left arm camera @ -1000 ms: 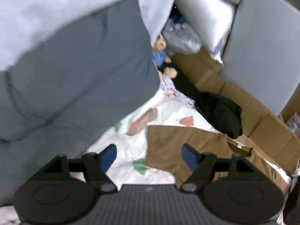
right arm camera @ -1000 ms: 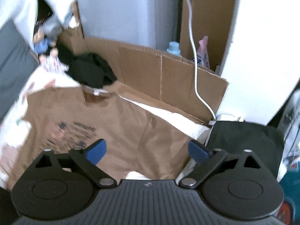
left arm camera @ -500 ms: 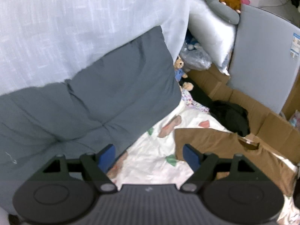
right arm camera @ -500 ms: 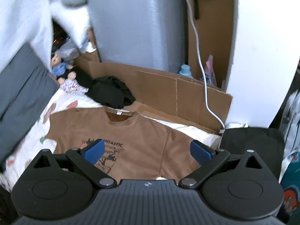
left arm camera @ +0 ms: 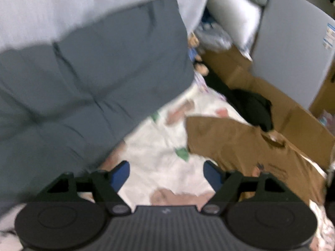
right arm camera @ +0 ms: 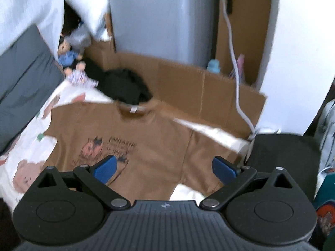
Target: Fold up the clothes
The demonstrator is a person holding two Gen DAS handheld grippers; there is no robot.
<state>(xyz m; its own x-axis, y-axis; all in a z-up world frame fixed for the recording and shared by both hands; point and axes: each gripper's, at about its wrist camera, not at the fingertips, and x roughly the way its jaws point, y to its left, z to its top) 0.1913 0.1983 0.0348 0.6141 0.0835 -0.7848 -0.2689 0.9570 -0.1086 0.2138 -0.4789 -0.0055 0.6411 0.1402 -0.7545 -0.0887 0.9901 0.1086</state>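
Observation:
A brown T-shirt (right arm camera: 150,133) with a dark print on the chest lies spread flat, front up, on a white patterned bedsheet (right arm camera: 27,152). Its collar points to the far side. In the left wrist view the shirt (left arm camera: 240,146) lies to the right, one sleeve toward the middle. My left gripper (left arm camera: 167,174) is open and empty above the bedsheet (left arm camera: 159,159), left of the shirt. My right gripper (right arm camera: 164,168) is open and empty above the shirt's lower half.
A grey cushion (left arm camera: 83,77) stands along the left. A black garment (right arm camera: 123,87) and dolls (right arm camera: 71,60) lie beyond the collar. Cardboard panels (right arm camera: 199,92) edge the far side. A white cable (right arm camera: 234,67) hangs at right beside a black pad (right arm camera: 284,152).
Both views have shifted and are blurred by motion. The left gripper came closer to the sheet and shirt sleeve. The right gripper came closer to the shirt. Both stayed open.

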